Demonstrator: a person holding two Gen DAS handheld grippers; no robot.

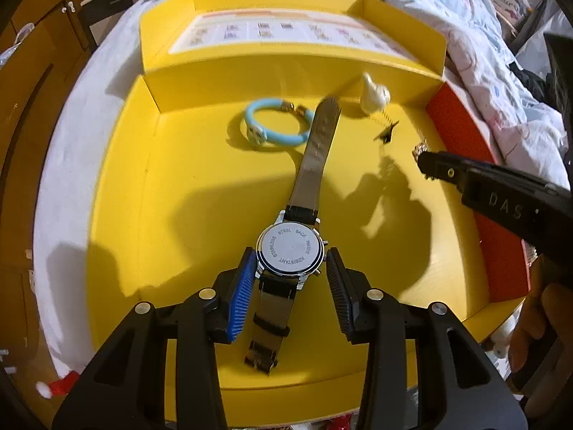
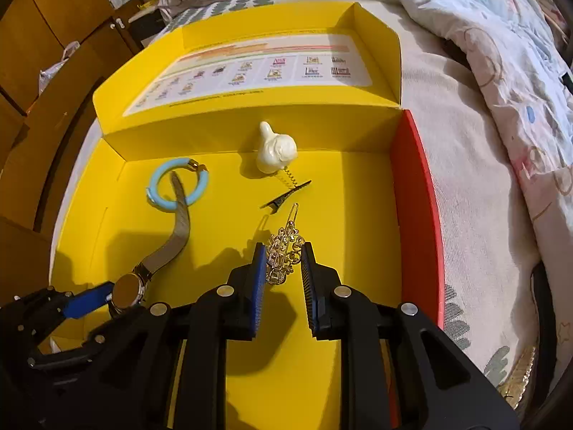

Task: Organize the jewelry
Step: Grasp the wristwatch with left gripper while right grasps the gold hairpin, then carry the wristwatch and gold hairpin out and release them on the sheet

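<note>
A wristwatch (image 1: 290,249) lies face down in the yellow box (image 1: 150,193), its strap reaching over a light blue bracelet (image 1: 275,125). My left gripper (image 1: 290,272) is open with the watch case between its fingers; the left pad touches it, the right one stands just clear. My right gripper (image 2: 284,267) straddles a gold jewelled hair clip (image 2: 284,251), with its jaws not closed on it. A white bird-shaped clip on a spring (image 2: 275,150) and a black clip (image 2: 284,195) lie behind. The watch (image 2: 129,290) and bracelet (image 2: 177,186) also show in the right wrist view.
The box has a red right wall (image 2: 415,215) and a raised lid with a printed sheet (image 2: 258,71). It sits on a bed, with a rumpled quilt (image 2: 501,71) on the right and wooden cabinets (image 2: 43,36) to the left.
</note>
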